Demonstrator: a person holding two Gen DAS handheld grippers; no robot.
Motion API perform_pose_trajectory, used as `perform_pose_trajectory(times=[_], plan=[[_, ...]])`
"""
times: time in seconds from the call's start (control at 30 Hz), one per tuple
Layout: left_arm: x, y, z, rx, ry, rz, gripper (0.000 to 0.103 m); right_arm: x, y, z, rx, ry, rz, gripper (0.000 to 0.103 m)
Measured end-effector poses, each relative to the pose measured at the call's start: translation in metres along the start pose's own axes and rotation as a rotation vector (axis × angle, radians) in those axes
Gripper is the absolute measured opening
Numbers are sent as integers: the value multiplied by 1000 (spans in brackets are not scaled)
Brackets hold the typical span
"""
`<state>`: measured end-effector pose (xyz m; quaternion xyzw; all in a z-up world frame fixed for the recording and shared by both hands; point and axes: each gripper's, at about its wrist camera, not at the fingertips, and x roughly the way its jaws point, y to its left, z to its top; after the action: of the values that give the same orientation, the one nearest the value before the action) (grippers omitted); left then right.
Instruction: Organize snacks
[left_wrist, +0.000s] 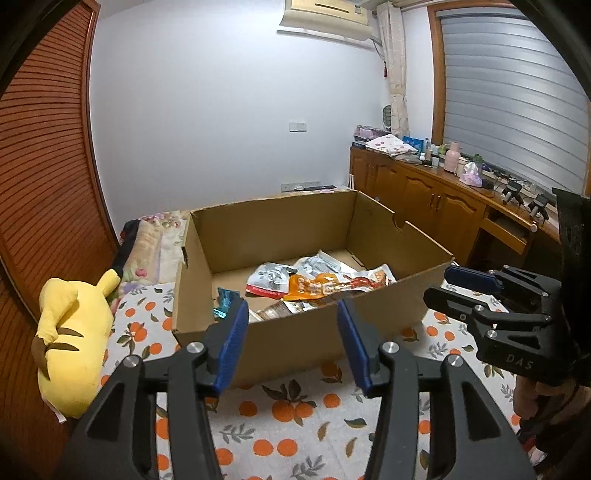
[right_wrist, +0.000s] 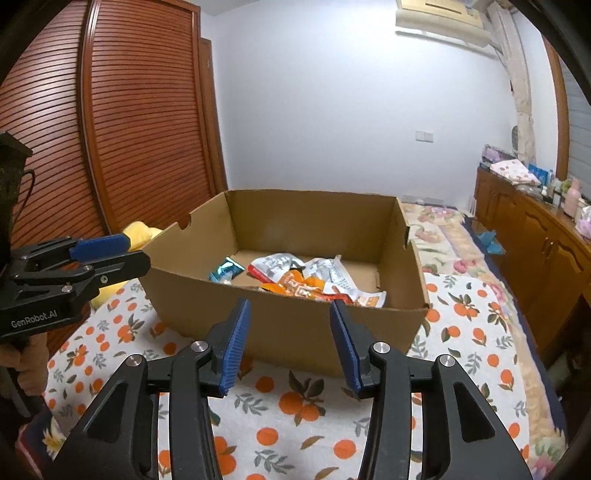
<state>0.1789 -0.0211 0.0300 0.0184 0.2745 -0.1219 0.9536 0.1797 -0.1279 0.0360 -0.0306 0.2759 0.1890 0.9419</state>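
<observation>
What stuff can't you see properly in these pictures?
- Left wrist view: the snacks nearest us are partly hidden behind the cardboard box's front wall.
- Right wrist view: the yellow plush toy is mostly hidden behind the box corner and the left gripper.
- Both views: the packet writing is too small to read.
- Left wrist view: the items on the wooden cabinet are too small to identify.
</observation>
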Motion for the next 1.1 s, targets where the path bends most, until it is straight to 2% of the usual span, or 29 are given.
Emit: perform_pose_trajectory(times=[0.23, 0.33, 0.37, 0.4, 0.57, 0.6, 0.63, 0.67, 0.8, 1.1], plan=[[-8, -7, -12, -10, -10, 7, 51, -10, 0, -14, 5, -6, -21, 49], [-9, -8, -18, -13, -16, 13, 63, -14, -1, -18, 12, -11, -33, 52], [-10, -8, -20, -18, -23, 19, 71, -15, -2, -19, 15, -15, -39, 56], [-10, -7, -22, -22, -29, 22, 73, -16, -3, -20, 18, -19, -46, 59], [-13, -6, -30, -26, -37, 48, 75, -22, -7, -26, 33, -39, -79, 76], [-13, -7, -31, -26, -35, 53, 78, -23, -9, -27, 38, -42, -85, 81], [-13, -7, -33, -27, -30, 68, 90, -24, -10, -27, 45, -46, -94, 82], [-14, -7, -34, -31, -35, 78, 96, -26, -12, -28, 53, -49, -96, 85], [-20, -8, -38, -54, -54, 92, 97, -30, -14, -29, 59, -50, -116, 90], [-38, -9, -47, -91, -95, 158, 97, -48, -8, -27, 53, -89, -157, 91]])
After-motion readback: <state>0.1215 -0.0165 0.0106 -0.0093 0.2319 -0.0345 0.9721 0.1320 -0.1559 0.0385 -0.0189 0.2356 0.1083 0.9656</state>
